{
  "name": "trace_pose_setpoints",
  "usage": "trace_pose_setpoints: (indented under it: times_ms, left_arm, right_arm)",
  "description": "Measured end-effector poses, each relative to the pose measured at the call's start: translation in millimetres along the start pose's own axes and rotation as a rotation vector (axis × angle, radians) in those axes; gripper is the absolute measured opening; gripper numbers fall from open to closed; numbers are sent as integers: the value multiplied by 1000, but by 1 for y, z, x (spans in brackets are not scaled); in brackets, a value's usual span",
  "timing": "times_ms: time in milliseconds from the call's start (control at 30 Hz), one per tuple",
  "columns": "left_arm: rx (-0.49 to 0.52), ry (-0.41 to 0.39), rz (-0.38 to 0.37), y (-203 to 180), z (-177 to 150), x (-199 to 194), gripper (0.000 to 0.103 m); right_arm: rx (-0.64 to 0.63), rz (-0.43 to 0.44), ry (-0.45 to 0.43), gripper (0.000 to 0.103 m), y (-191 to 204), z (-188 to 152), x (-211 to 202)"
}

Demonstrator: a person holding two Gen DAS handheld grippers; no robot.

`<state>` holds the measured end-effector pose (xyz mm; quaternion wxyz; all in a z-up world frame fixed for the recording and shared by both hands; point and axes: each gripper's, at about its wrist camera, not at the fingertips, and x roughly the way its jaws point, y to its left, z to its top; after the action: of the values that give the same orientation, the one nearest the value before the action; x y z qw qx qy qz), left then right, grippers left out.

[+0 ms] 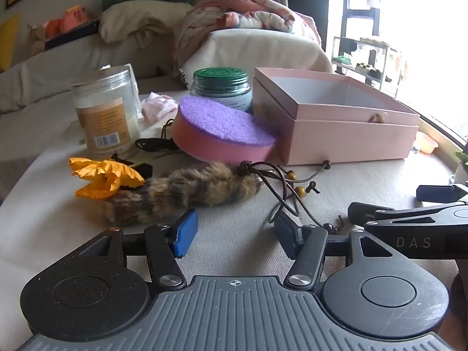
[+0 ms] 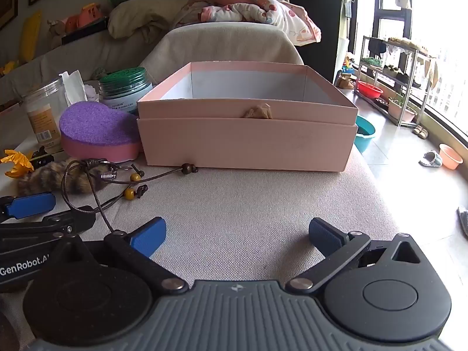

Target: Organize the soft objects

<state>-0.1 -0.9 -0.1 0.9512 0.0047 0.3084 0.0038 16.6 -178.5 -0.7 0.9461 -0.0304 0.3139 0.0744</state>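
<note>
A brown striped furry tail (image 1: 181, 190) with a beaded cord (image 1: 289, 187) lies on the beige cloth, just beyond my left gripper (image 1: 234, 231), which is open and empty. A pink sponge with a purple top (image 1: 225, 128) sits behind it, and a yellow fabric flower (image 1: 102, 178) lies to its left. An open pink box (image 2: 245, 125) stands ahead of my right gripper (image 2: 237, 234), which is open and empty above the cloth. The tail (image 2: 55, 178), sponge (image 2: 96, 128) and flower (image 2: 17, 161) show at the left of the right wrist view.
A clear jar with an orange label (image 1: 105, 111) and a green-lidded jar (image 1: 222, 87) stand behind the sponge. A crumpled tissue (image 1: 159, 106) lies between them. Piled bedding (image 2: 234, 8) fills the back. The table edge drops to the floor at right (image 2: 409, 204).
</note>
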Motion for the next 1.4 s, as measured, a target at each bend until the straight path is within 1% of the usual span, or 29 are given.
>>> trace_pose_setpoints:
  times_ms: [33,1400]
  left_arm:
    - [-19,-3,-15,1,0,0,63]
    - [-10,-6,-9,1,0,0,63]
  right_arm:
    - [0,-1,4,103,0,0,0]
    - [-2,-2,12,103,0,0,0]
